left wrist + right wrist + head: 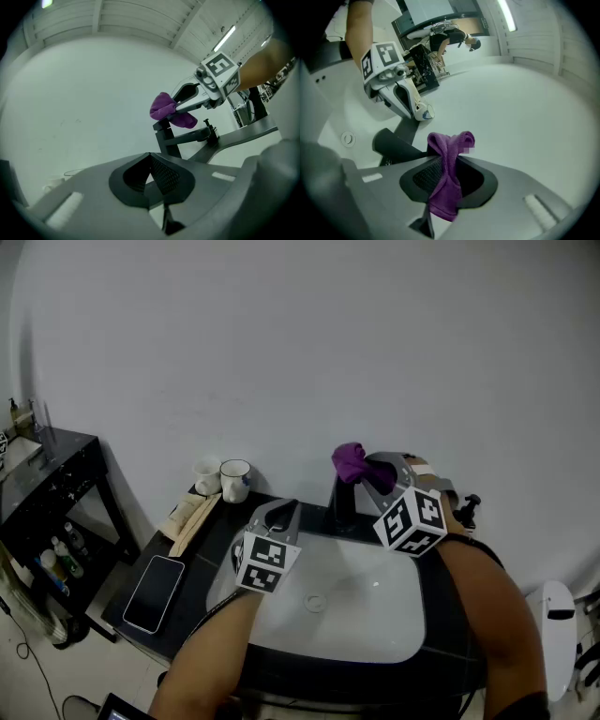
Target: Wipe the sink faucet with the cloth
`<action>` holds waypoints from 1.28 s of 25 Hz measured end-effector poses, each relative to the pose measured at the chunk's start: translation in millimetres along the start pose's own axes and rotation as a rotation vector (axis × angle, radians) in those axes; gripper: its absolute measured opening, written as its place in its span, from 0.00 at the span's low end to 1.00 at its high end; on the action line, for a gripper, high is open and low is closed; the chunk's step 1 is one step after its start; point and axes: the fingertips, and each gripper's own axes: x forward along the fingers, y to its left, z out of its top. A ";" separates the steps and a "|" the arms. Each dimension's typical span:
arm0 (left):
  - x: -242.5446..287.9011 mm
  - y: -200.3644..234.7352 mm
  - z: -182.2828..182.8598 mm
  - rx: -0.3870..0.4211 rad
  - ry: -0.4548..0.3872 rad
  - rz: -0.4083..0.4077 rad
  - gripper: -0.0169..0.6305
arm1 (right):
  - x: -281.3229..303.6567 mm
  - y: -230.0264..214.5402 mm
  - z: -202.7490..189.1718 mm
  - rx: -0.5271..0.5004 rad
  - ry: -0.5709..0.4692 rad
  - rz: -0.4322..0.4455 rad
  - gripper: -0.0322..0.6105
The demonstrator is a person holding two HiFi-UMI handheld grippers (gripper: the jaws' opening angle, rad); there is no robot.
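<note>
Hovering over the glossy white sink (405, 629), my left gripper (281, 513) has its jaws pressed together on nothing. Behind it stands the matte black, square-edged faucet (343, 505). My right gripper (373, 471) pinches the soft purple cloth (350, 462), its bunched end pointing left at the faucet's top.

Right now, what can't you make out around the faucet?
Head view: top of the black sink faucet, hidden by the purple cloth in the right gripper; contact unclear.
Head view: bottles under the black shelf, too small.
Head view: dark device, cut by bottom edge.
</note>
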 end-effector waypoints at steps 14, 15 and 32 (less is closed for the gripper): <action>-7.7 4.5 -2.3 0.017 0.025 0.022 0.05 | -61.0 42.9 27.2 -0.100 -0.076 0.010 0.19; -8.3 6.4 -2.5 0.012 0.025 0.028 0.05 | -60.8 47.4 24.1 -0.106 -0.067 0.014 0.19; 0.2 6.0 -4.8 -0.020 0.014 0.007 0.05 | 20.8 52.0 -23.6 -0.052 0.070 -0.027 0.19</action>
